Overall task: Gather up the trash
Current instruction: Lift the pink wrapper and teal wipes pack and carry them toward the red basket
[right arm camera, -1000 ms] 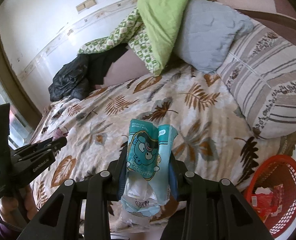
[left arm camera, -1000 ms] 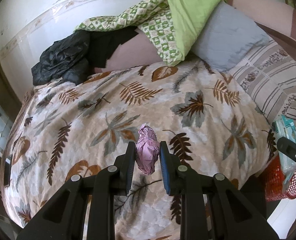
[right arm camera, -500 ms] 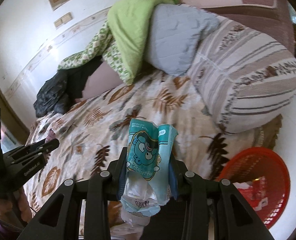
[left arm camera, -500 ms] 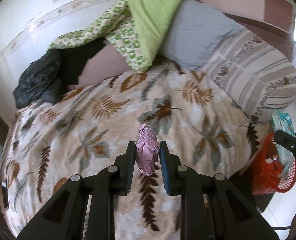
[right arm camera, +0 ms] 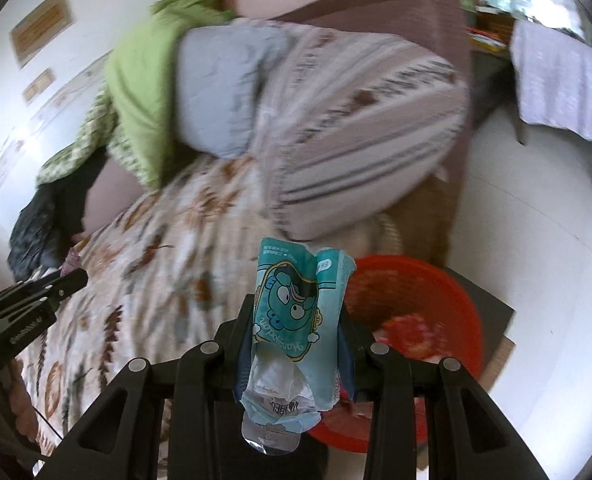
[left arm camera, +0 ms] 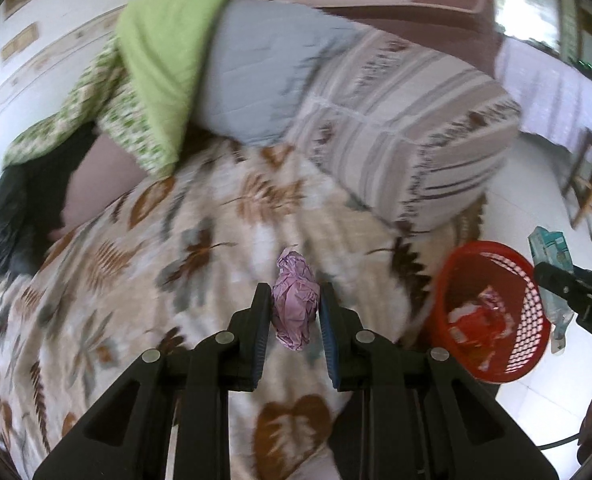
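The red basket (left arm camera: pixel 530 280) sits on the floor beside the bed (left arm camera: pixel 108 272), with red-and-white wrappers (left arm camera: pixel 476 320) inside. My left tongs (left arm camera: pixel 295 312) pinch a crumpled pink wad (left arm camera: pixel 296 308), long axis upright. My right tongs (right arm camera: pixel 296 332) clamp a teal wrapper (right arm camera: pixel 296 304), standing on end, above the basket's near rim

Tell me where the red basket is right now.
The red basket stands on the floor beside the bed, below the striped pillow; in the left wrist view it is low on the right, in the right wrist view just behind the teal wrapper.
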`<state>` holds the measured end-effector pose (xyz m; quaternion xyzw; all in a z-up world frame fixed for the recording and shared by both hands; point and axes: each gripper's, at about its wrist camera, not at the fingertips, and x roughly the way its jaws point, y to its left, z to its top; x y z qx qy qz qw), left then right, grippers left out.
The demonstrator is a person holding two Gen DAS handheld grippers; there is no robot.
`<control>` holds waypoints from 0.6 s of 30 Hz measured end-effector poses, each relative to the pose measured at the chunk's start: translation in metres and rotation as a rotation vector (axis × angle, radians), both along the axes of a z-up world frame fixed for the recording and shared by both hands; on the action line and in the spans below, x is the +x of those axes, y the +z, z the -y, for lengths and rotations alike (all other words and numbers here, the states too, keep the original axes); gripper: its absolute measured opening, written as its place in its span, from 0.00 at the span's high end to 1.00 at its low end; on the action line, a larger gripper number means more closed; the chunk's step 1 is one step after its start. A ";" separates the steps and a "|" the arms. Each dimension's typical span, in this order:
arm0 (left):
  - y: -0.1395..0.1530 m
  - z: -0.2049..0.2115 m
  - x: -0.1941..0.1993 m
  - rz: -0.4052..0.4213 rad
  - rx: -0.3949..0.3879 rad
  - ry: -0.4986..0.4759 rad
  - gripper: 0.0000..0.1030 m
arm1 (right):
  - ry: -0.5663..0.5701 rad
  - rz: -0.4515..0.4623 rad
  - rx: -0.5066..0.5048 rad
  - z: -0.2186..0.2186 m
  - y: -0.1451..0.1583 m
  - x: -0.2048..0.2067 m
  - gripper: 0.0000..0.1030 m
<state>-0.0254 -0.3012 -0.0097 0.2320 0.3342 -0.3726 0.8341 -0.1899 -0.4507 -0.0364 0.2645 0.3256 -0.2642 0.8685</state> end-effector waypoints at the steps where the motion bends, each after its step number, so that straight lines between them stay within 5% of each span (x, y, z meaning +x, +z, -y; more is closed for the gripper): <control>1: -0.001 0.008 -0.005 0.000 0.001 -0.021 0.78 | -0.018 -0.005 0.001 0.005 -0.001 -0.007 0.64; 18: -0.015 0.050 -0.050 -0.036 0.019 -0.172 0.78 | -0.061 0.001 0.006 0.014 0.002 -0.029 0.64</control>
